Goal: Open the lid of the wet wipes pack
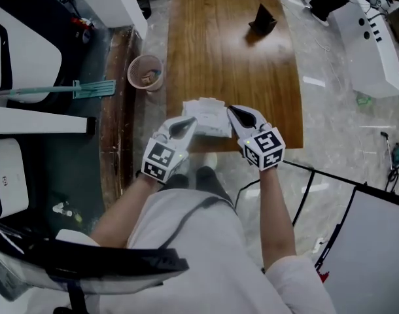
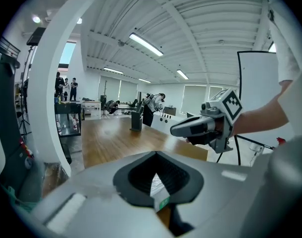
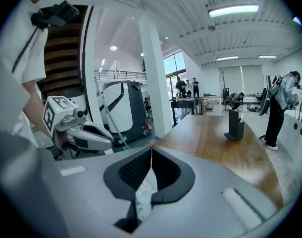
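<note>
Seen from the head view, the wet wipes pack (image 1: 207,118) sits over the near edge of the wooden table (image 1: 225,51), held between the two claws. The left gripper (image 1: 188,125) meets it from the table's left side and the right gripper (image 1: 236,114) from its right. That view does not show whether the pack rests on the wood or hangs just above it, and the lid's state is too small to read. The gripper views show what the head view cannot. In the left gripper view the jaws are pinched together on a thin white edge of the pack with a green patch on it, and the right gripper hovers just past them over the table's near corner. In the right gripper view the jaws are likewise closed on a thin white sliver of the pack, with the left gripper off to the side, beyond the table's edge. A black stand (image 1: 262,20) stands far up the table, well apart from the pack. A pink bin (image 1: 145,72) stands on the floor just beside the table's left edge. Only the gripper views show the people standing beyond the table's far end.
</note>
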A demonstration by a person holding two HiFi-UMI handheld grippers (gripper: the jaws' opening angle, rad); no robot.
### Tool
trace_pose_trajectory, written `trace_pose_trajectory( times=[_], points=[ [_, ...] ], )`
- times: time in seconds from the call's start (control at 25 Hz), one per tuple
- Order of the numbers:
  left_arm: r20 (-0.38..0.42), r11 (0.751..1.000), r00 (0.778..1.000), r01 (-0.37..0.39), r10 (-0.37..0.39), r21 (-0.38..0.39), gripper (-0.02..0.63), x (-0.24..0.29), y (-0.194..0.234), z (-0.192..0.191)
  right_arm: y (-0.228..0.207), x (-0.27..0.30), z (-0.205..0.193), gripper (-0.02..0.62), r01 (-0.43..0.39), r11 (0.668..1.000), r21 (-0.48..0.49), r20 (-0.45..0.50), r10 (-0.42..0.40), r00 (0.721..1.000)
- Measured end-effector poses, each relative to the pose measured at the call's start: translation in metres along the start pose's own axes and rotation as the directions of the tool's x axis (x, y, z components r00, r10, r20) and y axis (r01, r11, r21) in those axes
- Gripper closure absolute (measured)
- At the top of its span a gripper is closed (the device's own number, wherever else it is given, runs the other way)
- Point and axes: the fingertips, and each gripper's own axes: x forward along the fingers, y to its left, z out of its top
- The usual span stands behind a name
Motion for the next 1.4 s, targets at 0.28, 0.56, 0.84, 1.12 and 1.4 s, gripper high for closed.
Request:
trace_pose_trajectory(
  times=[0.28, 0.56, 0.84, 1.12, 1.4],
  points=[
    [0.093, 0.998, 0.995, 0.028, -0.033, 0.054, 0.6, -0.015, -0.009, 0.043, 0.029, -0.042, 0.031, 0.586, 0.07, 0.997, 0.02, 0.124, -0.072, 0.99],
    [0.159, 0.993, 0.985, 0.058, -0.073, 0.101, 0.6, -0.033, -0.026, 0.068, 0.066, -0.076, 0.048, 0.586, 0.106, 0.992, 0.065, 0.225, -0.119, 0.967],
    [0.193, 0.994, 0.978, 0.071, -0.085, 0.078, 0.6, -0.048, -0.038, 0.075, 0.099, -0.099, 0.057, 0.588, 0.157, 0.98, 0.122, 0.289, -0.187, 0.939],
    [0.202, 0.992, 0.975, 0.072, -0.091, 0.099, 0.6, -0.053, -0.038, 0.076, 0.093, -0.101, 0.057, 0.588, 0.221, 0.965, 0.142, 0.292, -0.254, 0.922],
    [0.213, 0.995, 0.974, 0.062, -0.076, 0.074, 0.6, -0.06, -0.032, 0.077, 0.092, -0.098, 0.059, 0.588, 0.242, 0.962, 0.123, 0.284, -0.268, 0.921]
  ],
)
